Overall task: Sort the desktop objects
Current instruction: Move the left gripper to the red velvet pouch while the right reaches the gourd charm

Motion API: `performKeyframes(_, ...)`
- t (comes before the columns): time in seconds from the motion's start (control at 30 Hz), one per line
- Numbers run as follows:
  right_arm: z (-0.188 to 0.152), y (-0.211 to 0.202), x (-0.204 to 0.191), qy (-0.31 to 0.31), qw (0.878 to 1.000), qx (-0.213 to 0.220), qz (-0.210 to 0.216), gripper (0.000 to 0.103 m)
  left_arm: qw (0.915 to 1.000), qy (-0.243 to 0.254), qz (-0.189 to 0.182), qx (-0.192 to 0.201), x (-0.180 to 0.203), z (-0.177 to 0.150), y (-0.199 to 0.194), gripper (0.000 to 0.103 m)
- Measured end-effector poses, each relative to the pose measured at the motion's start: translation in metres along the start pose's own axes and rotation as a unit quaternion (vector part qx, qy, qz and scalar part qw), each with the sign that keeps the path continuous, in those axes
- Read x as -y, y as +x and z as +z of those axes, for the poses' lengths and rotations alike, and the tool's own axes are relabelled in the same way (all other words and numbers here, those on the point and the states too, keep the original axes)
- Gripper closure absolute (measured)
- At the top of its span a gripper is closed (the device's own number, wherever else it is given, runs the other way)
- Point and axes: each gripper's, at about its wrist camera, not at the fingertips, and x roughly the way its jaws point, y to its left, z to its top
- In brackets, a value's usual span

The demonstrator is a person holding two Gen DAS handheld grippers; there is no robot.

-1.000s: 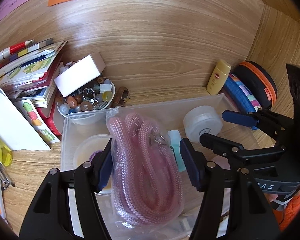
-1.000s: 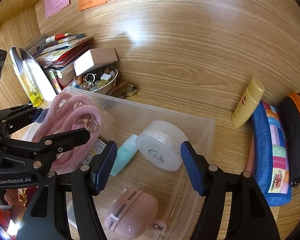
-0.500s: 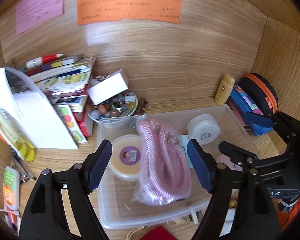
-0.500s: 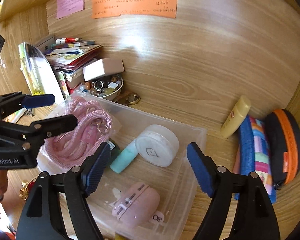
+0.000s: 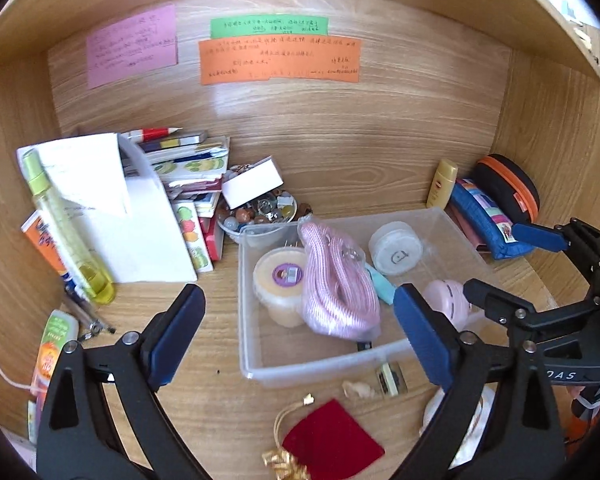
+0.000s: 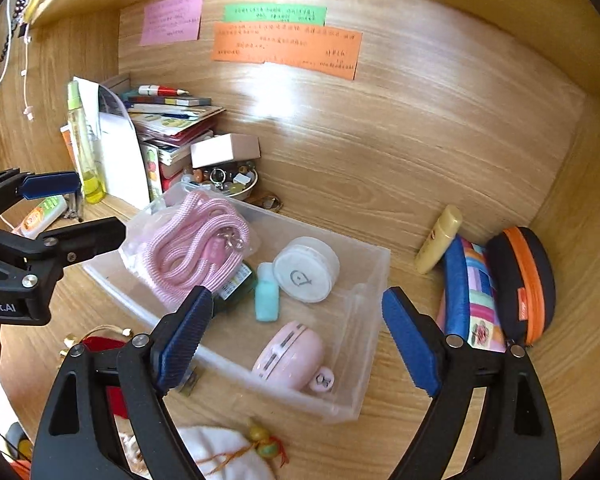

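The clear plastic bin is set on the table near the middle of the wooden alcove, and it serves as the collecting place for small loose items. Inside it, the bagged pink rope is lain across the left half, leaning partly on the round yellow tub beneath it. The white round case is kept at the far right, a small teal bottle is laid beside it, and a pink oval case is rested at the near right corner. A dark green jar is tucked under the rope's edge.

The left hand-held gripper has just been opening and is spread wide, with nothing pinched; the bin is seen past its jaws but is not touched. The right hand-held gripper has likewise just been opening, and its pads are held apart with nothing between them. Both being empty, the rope is judged to be deposited and released.

Outside the bin, unsorted things are left: a red velvet pouch and a small tag-like piece in front, a white cloth bag near the right gripper. A bowl of beads with a white box across it is placed behind the bin, beside stacked books. A yellow bottle, a blue pouch and an orange-trimmed case are lined along the right wall.
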Motion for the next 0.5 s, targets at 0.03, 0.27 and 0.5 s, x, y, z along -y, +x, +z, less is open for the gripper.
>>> performKeyframes(0.03, -0.003, -0.004, -0.002, 0.001, 1.000, 0.001, -0.001, 0.018, 1.0000, -0.002, 0.001, 0.000, -0.001, -0.003, -0.003, 0.005)
performKeyframes(0.27, -0.022, -0.028, -0.010, 0.017, 1.000, 0.011, 0.003, 0.009, 0.9999, -0.009, 0.006, 0.000, -0.004, -0.025, -0.025, 0.005)
performKeyframes(0.5, -0.045, -0.051, -0.016, 0.032, 0.999, 0.019, 0.008, 0.007, 1.0000, 0.000, 0.009, -0.005, 0.000, -0.051, -0.039, 0.005)
